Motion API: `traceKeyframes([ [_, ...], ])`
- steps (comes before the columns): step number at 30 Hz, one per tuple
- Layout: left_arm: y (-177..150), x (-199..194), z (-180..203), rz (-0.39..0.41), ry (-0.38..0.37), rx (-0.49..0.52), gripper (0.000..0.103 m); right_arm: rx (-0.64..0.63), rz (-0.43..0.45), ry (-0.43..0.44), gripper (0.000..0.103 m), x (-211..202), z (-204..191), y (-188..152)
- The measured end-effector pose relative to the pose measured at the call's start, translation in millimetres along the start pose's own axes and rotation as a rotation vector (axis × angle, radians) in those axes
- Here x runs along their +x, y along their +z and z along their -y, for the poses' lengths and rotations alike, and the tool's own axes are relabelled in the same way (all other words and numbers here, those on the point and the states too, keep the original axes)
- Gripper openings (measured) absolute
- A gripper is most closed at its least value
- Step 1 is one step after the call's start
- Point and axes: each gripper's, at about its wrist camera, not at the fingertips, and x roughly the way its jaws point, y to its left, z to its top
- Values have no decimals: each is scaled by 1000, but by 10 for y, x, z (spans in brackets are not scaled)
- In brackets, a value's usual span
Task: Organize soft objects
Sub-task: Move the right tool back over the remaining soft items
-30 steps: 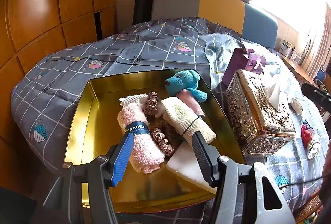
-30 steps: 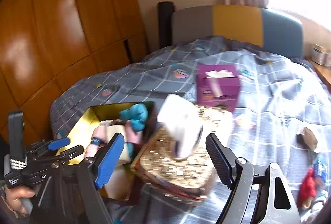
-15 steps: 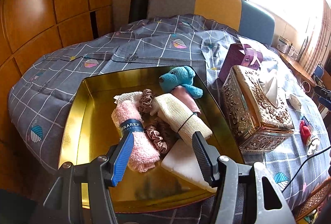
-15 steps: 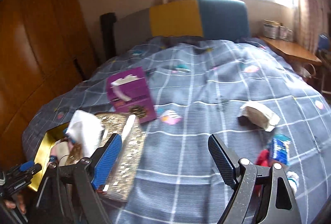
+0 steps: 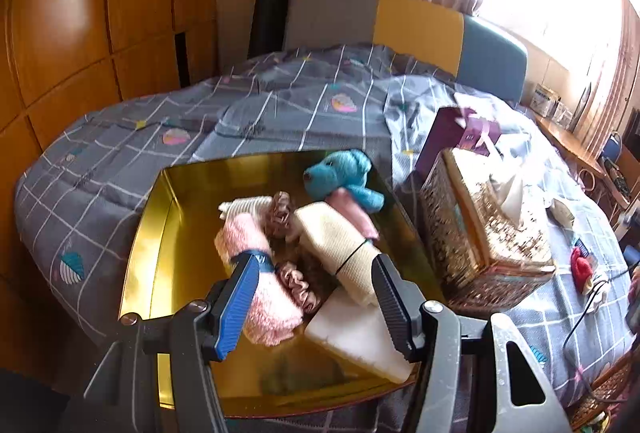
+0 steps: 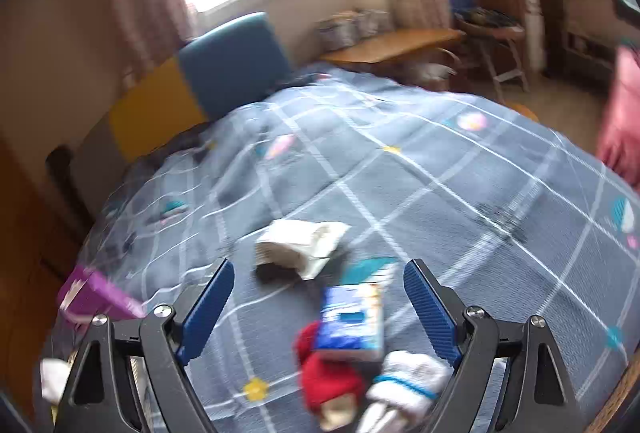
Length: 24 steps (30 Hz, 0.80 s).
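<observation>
In the left wrist view a gold tray (image 5: 160, 233) on the bed holds a pink rolled towel (image 5: 260, 289), a cream rolled cloth (image 5: 336, 237), pink scrunchies (image 5: 296, 285), a white sponge block (image 5: 356, 333) and a blue plush (image 5: 344, 173). My left gripper (image 5: 316, 301) is open and empty above the tray's near part. In the right wrist view my right gripper (image 6: 320, 309) is open and empty over a red and white sock bundle (image 6: 332, 385), a blue tissue pack (image 6: 352, 321) and a folded cream cloth (image 6: 296, 245).
An ornate gold tissue box (image 5: 480, 233) stands right of the tray, a purple box (image 5: 456, 137) behind it. The grey checked quilt (image 6: 440, 193) covers the bed. A headboard (image 5: 400, 29), wooden wardrobe (image 5: 80, 33) and a desk (image 6: 392, 45) surround it.
My right gripper has swung right, away from the tissue box and tray, and now faces the socks and tissue pack. My left gripper stays open over the tray and has drawn back slightly.
</observation>
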Motion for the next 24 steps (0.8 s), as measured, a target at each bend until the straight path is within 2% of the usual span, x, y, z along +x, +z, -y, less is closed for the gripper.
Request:
traceKeyframes([
  [2,43,-29,42,12,-6,6,59,124,-81,-25,87,126,266,-7],
  [4,66,-42,88,20,-14,11,59,232,-101,35,87,176,440,11],
  [7,76,-52,186,16,-30,34,59,260,-120,43,87,219,494,20],
  [10,106,-80,297,21,-48,59,59,247,-148,62,87,256,464,-1],
  [14,153,-169,435,45,-83,81,59,222,-228,87,88,371,369,-103],
  [19,159,-233,584,60,-123,112,59,140,-263,59,92,453,225,-167],
  [24,136,-229,667,45,-158,129,59,113,-295,45,92,517,182,-194],
])
